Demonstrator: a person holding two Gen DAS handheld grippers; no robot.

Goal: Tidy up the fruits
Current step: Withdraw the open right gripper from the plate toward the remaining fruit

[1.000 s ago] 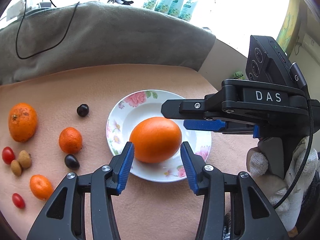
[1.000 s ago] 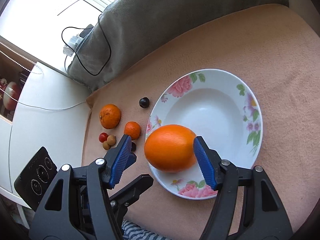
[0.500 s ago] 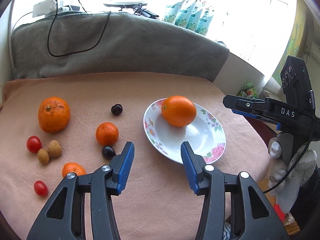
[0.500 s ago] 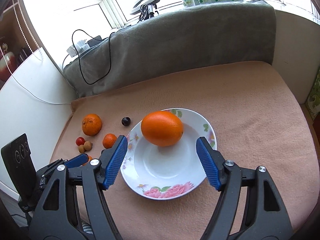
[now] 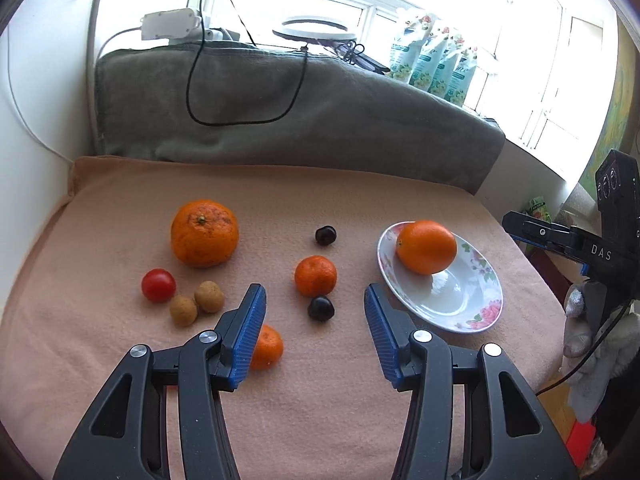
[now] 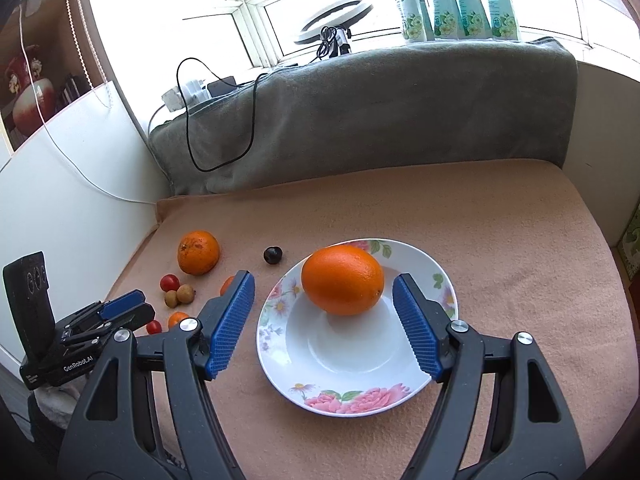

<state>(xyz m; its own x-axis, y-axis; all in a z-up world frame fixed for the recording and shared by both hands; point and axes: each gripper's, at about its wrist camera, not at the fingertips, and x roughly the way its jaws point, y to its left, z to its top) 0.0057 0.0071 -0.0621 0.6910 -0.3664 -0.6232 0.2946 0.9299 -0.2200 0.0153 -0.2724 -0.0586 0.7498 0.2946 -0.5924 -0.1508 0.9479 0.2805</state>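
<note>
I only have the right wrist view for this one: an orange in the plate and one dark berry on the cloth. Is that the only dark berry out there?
Observer: No. The left wrist view shows a second dark berry right beside a small mandarin; your view hides it.
Operator: Is the left gripper open or shut? I see it side-on.
Observer: Open. The left gripper has its fingers wide apart and holds nothing.

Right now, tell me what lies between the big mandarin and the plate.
In the left wrist view: a dark cherry and a small mandarin lie between big mandarin and plate.
</note>
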